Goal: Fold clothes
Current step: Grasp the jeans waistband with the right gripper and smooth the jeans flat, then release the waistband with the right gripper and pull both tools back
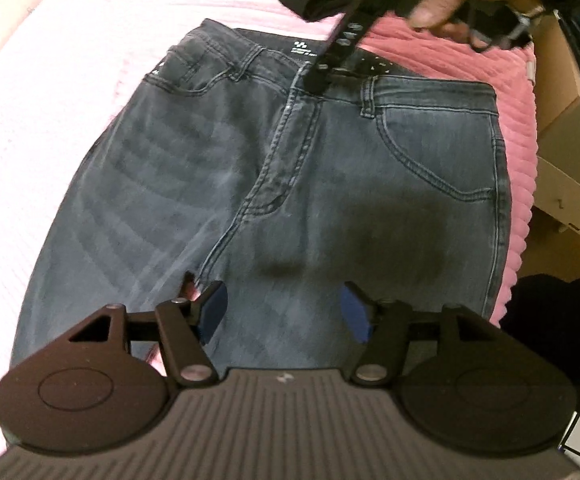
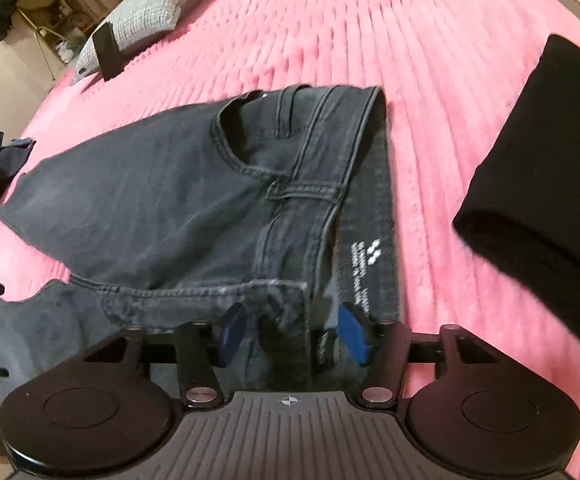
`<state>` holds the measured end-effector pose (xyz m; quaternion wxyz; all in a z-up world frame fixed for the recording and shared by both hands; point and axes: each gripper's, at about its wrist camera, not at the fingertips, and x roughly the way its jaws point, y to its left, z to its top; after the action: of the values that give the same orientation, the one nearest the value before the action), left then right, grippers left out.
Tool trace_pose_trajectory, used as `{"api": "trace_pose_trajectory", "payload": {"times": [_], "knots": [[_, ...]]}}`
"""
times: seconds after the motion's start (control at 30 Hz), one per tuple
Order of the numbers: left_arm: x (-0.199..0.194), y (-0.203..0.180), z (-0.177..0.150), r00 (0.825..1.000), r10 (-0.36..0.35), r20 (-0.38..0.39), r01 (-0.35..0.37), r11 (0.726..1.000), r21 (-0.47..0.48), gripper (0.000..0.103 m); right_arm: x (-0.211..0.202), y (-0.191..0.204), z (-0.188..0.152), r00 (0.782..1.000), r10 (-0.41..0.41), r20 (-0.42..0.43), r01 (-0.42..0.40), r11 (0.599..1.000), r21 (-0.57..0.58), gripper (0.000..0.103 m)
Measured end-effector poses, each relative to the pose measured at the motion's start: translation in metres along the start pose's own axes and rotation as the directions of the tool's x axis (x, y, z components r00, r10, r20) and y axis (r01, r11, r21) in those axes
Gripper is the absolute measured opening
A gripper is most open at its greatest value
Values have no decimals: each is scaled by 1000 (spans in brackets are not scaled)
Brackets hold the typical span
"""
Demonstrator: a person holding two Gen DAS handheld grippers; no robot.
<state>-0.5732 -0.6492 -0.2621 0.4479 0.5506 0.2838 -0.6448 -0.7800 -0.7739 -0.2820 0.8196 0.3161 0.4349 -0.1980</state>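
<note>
A pair of dark grey jeans (image 1: 298,184) lies flat on the bed, on a pink ribbed blanket (image 2: 430,80), front side up, with the waistband away from the left camera. The left tool (image 1: 281,312) hovers over the crotch and upper leg area with its blue pads apart; nothing is between them. The right tool (image 2: 294,332) is at the middle of the waistband (image 2: 318,184), near the fly. Its pads stand apart on both sides of the front edge of the waistband, and they do not seem to press on it yet.

The denim looks thick and rather heavy, soft but with some body. I think it will hang down and drag on the fluffy blanket and not slide easily. The seams and the waistband are the firmest parts, so a grip there should hold well; one thin layer in the middle of a leg could slip or wrinkle. A folded black garment (image 2: 538,168) lies well apart at the right, and a grey pillow (image 2: 149,4) is far behind.
</note>
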Motion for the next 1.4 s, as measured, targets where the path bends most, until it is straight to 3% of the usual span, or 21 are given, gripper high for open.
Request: {"api": "trace_pose_trajectory", "payload": {"times": [0.17, 0.23, 0.33, 0.37, 0.43, 0.5, 0.63, 0.67, 0.7, 0.77, 0.9, 1.03, 1.07, 1.1, 1.27, 1.4], "knots": [[7, -5, 11, 1000, -10, 4, 10, 1000, 20, 59, 23, 2, 12, 996, 93, 5, -93, 993, -78, 55], [8, -5, 14, 1000, -8, 2, 8, 1000, 17, 59, 23, -2, 15, 993, 117, -6, -117, 992, -56, 21], [8, -2, 20, 1000, -8, 17, 8, 1000, 1, 60, 3, -3, 20, 993, 116, -17, -116, 993, -23, 13], [8, -1, 22, 1000, -8, 24, 8, 1000, -5, 60, -9, -2, 21, 997, 81, -2, -81, 996, -42, 0], [8, 2, 26, 999, -8, 39, 9, 1000, -18, 61, -25, -9, 23, 999, 25, 23, -24, 999, -33, 0], [13, 3, 28, 999, -6, 41, 8, 999, -34, 61, -17, -27, 24, 1000, 20, 13, -20, 999, 28, 0], [14, 2, 26, 1000, 18, 19, -17, 999, -49, 61, 0, -21, 26, 1000, -5, 4, 5, 1000, 7, 2], [12, 2, 23, 1000, 19, 15, -18, 998, -60, 61, 0, -18, 26, 1000, -9, 12, 9, 1000, 13, 13], [11, 3, 21, 1000, 23, 10, -22, 997, -69, 61, -2, -16, 24, 999, -23, 21, 23, 1000, 20, 34], [8, 4, 17, 999, 34, -3, -35, 996, -86, 61, -13, -10, 16, 998, -39, 54, 36, 998, 49, 59], [1, 1, 6, 999, 51, -16, -53, 990, -133, 62, -20, -3, -6, 998, -38, 44, 32, 991, 131, 59], [-4, -7, -5, 998, 59, -30, -63, 984, -166, 63, -24, 7, -17, 999, -15, 50, 10, 995, 97, 59], [-4, -9, -8, 998, 60, -35, -65, 983, -173, 63, -20, 8, -16, 999, -19, 34, 16, 997, 74, 52], [-6, -11, -10, 997, 62, -36, -67, 982, -178, 63, -16, 9, -14, 999, -31, 18, 30, 998, 50, 24], [-14, -18, -19, 996, 76, -37, -82, 974, -211, 63, -6, 22, -7, 997, -73, -11, 72, 995, -74, 22], [-27, -18, -25, 995, 95, -37, -102, 963, -249, 63, -6, 25, -10, 995, -98, -27, 96, 993, -71, 24]]}}
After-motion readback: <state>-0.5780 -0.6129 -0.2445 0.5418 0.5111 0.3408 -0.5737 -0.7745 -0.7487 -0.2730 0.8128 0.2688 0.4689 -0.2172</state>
